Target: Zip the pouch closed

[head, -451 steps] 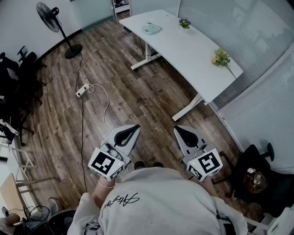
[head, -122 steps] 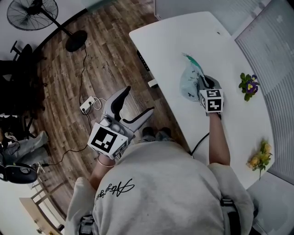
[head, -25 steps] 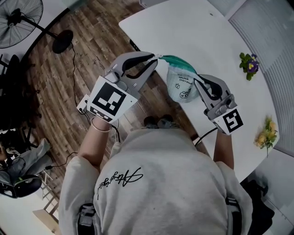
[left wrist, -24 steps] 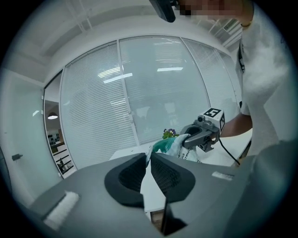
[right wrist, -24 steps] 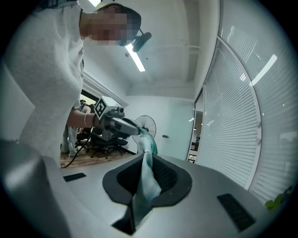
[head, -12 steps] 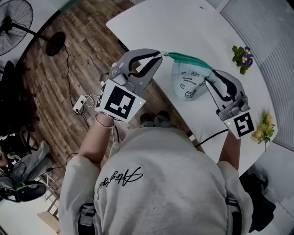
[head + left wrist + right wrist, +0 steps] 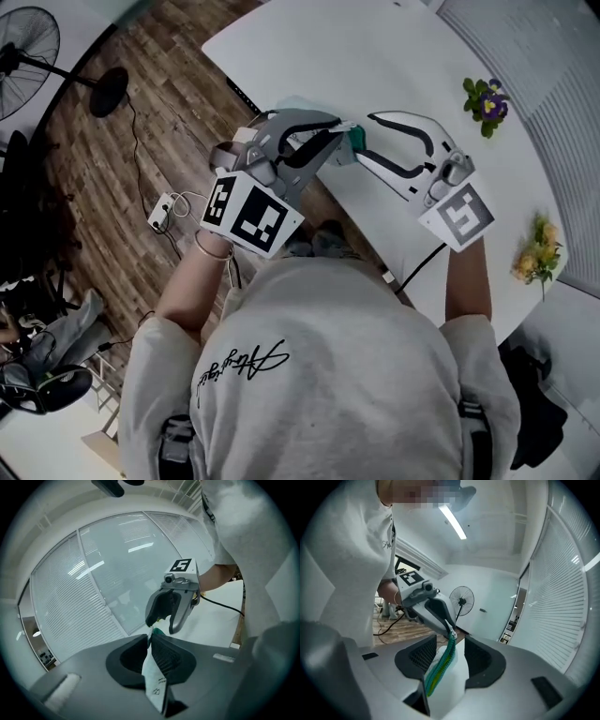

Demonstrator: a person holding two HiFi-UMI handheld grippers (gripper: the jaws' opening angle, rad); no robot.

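A white printed pouch with a green zip edge (image 7: 356,139) hangs between both grippers over the table's near edge, mostly hidden by them in the head view. My left gripper (image 7: 344,128) is shut on one end of the pouch (image 7: 156,682), the fabric pinched between its pads. My right gripper (image 7: 365,137) faces it tip to tip. Its jaws have just been opening and stand apart. The pouch's green zip (image 7: 442,666) lies loosely between them, nearer the left pad. Each gripper view shows the other gripper close ahead: the right gripper (image 7: 161,619) and the left gripper (image 7: 451,633).
The white table (image 7: 309,47) carries a purple flower sprig (image 7: 485,98) and a yellow one (image 7: 532,258) along its far right side. On the wood floor to the left stand a fan (image 7: 28,33) and a power strip (image 7: 169,202) with cables.
The two grippers have come together, so the pouch no longer hangs stretched between them. The right gripper's jaws have opened around the zip edge. The left gripper keeps its grip.
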